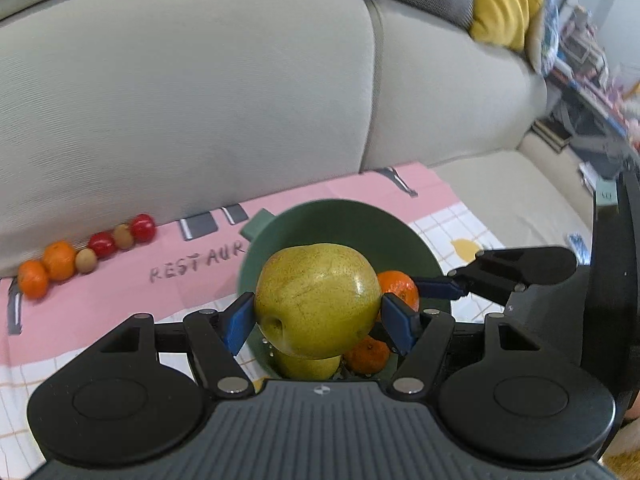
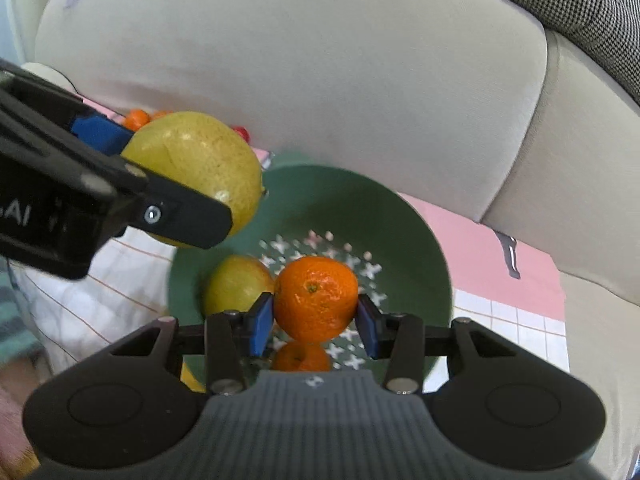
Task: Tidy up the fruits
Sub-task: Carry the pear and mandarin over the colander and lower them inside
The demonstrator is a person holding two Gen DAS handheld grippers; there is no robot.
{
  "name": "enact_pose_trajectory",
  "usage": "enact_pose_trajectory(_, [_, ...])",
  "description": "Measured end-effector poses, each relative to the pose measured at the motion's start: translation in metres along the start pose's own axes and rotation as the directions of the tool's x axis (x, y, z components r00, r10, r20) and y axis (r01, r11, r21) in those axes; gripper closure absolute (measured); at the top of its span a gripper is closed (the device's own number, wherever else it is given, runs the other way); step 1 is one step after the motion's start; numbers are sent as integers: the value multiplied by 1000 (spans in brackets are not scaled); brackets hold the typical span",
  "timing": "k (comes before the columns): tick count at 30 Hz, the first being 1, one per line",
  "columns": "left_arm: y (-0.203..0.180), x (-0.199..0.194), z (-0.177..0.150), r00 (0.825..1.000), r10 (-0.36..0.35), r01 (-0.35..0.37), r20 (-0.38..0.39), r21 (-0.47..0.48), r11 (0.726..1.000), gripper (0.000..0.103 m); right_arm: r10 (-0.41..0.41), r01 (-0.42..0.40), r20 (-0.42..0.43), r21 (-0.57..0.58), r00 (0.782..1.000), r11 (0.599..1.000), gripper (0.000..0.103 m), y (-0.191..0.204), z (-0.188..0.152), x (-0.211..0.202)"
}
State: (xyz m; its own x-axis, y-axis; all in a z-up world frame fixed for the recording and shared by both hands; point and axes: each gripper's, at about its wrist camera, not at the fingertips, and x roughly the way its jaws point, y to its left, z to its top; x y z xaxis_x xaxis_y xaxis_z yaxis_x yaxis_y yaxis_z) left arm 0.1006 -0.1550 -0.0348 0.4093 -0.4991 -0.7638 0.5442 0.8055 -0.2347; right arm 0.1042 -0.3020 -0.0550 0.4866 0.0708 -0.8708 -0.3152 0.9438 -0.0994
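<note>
Fruit is held in both grippers above a green colander (image 1: pixel 400 236) that sits on a pink and white checked cloth (image 1: pixel 100 300) spread over a beige sofa (image 1: pixel 200 100). The left gripper (image 1: pixel 318 316) has its blue pads pressed on either side of a large yellow-green pear (image 1: pixel 316 300), so its jaws stand wide around the fruit, which hangs over the near left part of the colander. In the right wrist view the same pear (image 2: pixel 196 160) shows at the upper left, clamped by the left gripper (image 2: pixel 160 168) and raised over the colander's (image 2: pixel 400 240) left rim. The right gripper (image 2: pixel 316 320) is closed to a narrower gap on a tangerine (image 2: pixel 316 298), its pads touching the fruit's left and right sides, and it holds it over the perforated bottom of the colander. Lying inside the colander are a second pear (image 2: pixel 236 284) at the left and another tangerine (image 2: pixel 300 358) at the near edge, partly hidden behind the gripper body. Along the far left edge of the cloth, against the sofa's seat, stands a row of small fruit (image 1: pixel 88 256): two tangerines, two brownish ones that may be kiwis, and two red ones. A yellow cushion (image 1: pixel 508 0) lies on the sofa at the far right.
</note>
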Motion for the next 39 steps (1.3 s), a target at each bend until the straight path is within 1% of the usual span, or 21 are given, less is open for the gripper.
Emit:
enact_pose_trajectory(3, [-5,15,2,999,-5,6,-35,24,1000,25,-3,3,-21,-14,1000,1000,61,-1,4,10])
enact_pose_trajectory(8, [-11,38,5,997,8,-2,-83,70,998,25,-1,-1,-48,-54,999,999,61,-1,6,22])
enact_pose_trajectory(9, [-11,42,6,996,11,-4,-92,73,997,25,-1,-2,-53,-61,999,998,61,-8,2,19])
enact_pose_trajectory(16, [-7,64,6,988,37,-24,-150,92,995,25,-1,-7,-96,-85,995,996,61,-10,2,37])
enact_pose_trajectory(22, [-4,74,13,986,67,-48,-155,122,991,25,1,-11,-127,-83,992,996,61,-19,-3,54])
enact_pose_trajectory(27, [2,84,20,981,102,-82,-164,129,988,25,0,-12,-144,-88,990,996,61,-18,-1,65])
enact_pose_trajectory(31, [1,89,24,979,106,-82,-176,138,987,25,5,-18,-147,-89,989,996,61,-18,3,62])
enact_pose_trajectory(36, [-6,98,22,972,138,-102,-192,183,978,25,9,-24,-147,-104,989,994,61,-15,4,61])
enact_pose_trajectory(39, [-9,101,20,969,145,-103,-201,202,974,25,10,-27,-146,-111,989,993,61,-14,3,59])
